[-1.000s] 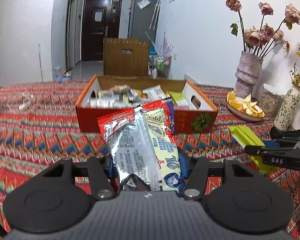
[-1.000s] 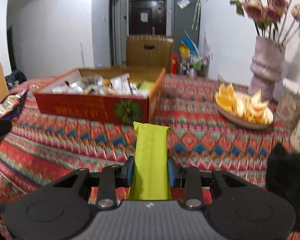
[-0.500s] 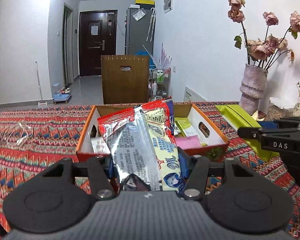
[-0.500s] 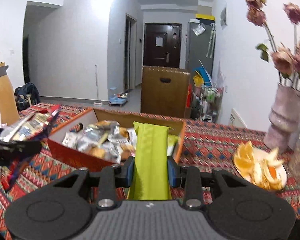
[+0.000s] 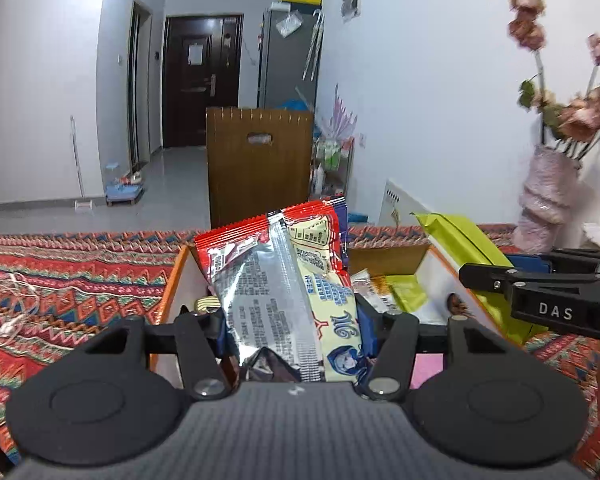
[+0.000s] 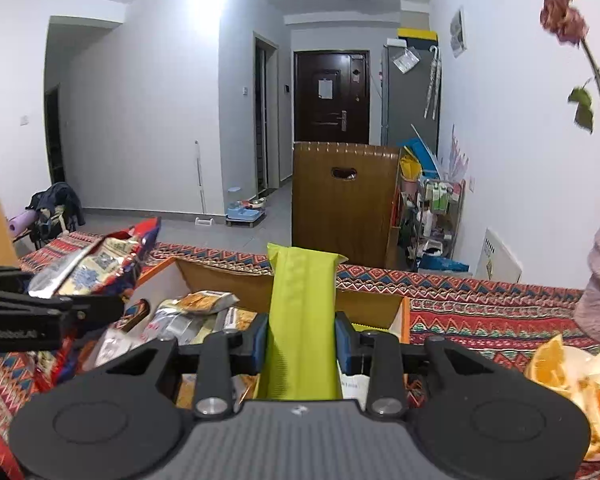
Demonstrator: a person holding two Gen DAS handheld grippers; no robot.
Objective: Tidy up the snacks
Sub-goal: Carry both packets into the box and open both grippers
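L wrist | red snack bag [image 5: 284,280] pinched in L gripper [image 5: 290,330], over box [image 5: 172,280]

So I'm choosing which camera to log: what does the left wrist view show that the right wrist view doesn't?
Only the left wrist view shows the white earphone cable on the patterned cloth and the pink sheet in the box. Only the right wrist view shows the plate of orange slices and the clothes-draped chair. Both show the orange cardboard box, the red-and-silver snack packet clamped in the left tool, and the lime-green wrapper clamped in the right tool.
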